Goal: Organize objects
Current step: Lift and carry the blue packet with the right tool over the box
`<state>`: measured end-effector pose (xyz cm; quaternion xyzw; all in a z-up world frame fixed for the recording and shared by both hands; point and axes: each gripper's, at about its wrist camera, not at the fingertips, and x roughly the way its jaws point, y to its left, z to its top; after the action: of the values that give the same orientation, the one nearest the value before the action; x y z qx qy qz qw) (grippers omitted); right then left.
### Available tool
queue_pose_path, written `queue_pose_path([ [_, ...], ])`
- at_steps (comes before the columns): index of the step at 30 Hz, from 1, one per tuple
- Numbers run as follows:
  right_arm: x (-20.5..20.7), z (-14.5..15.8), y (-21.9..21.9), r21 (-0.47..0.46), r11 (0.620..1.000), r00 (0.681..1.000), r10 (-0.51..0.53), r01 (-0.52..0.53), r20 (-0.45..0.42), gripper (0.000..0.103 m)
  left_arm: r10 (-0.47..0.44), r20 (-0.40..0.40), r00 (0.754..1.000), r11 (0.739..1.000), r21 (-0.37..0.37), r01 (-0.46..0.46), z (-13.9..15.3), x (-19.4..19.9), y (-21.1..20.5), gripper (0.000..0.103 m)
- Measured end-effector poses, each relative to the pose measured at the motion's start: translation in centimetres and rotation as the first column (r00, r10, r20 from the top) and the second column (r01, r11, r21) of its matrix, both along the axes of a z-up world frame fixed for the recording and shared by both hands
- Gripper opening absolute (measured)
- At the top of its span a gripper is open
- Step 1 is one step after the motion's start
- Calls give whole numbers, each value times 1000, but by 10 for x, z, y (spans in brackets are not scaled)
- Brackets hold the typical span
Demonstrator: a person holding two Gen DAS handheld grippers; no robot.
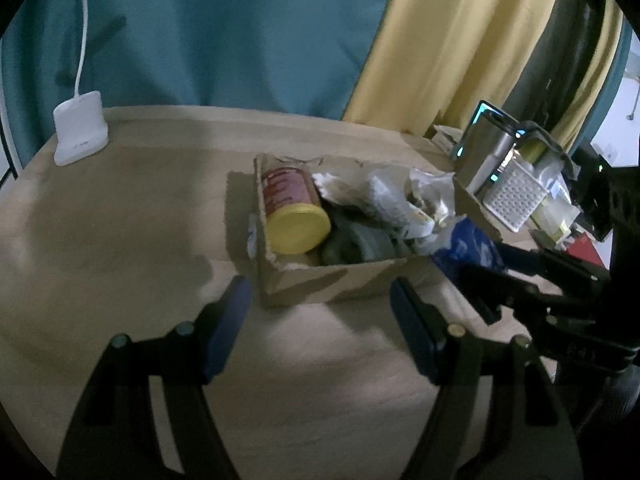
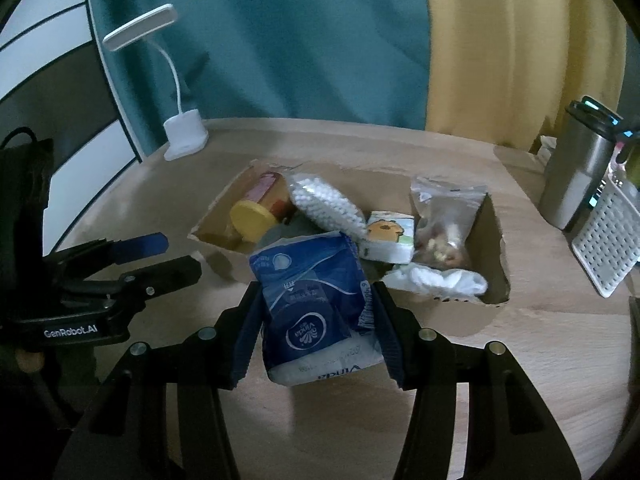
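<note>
My right gripper (image 2: 316, 320) is shut on a blue tissue pack (image 2: 316, 300), held above the table just in front of a shallow cardboard box (image 2: 494, 240). The box holds a can with a yellow lid (image 2: 252, 220), a bag of cotton swabs (image 2: 324, 200), a small cartoon tissue packet (image 2: 390, 236), a clear snack bag (image 2: 444, 224) and a white cloth (image 2: 436, 280). My left gripper (image 1: 320, 316) stands open over bare table in front of the same box (image 1: 320, 280), with nothing between its fingers. The right gripper with the blue pack (image 1: 468, 244) shows at the box's right side.
A white desk lamp (image 2: 184, 136) stands at the table's back left. A steel tumbler (image 2: 576, 176) and a white perforated basket (image 2: 608, 248) sit at the right. Teal and yellow curtains hang behind the wooden table (image 2: 540, 360).
</note>
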<state>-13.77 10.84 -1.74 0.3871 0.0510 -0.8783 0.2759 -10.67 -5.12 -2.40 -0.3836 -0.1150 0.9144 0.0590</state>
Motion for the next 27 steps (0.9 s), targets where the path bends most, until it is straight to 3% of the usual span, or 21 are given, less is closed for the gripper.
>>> queue_pose_path([
  [27, -37, 5, 20, -35, 999, 1000, -31, 31, 6, 56, -11, -1, 1000, 1000, -23, 10, 11, -28, 16, 74],
])
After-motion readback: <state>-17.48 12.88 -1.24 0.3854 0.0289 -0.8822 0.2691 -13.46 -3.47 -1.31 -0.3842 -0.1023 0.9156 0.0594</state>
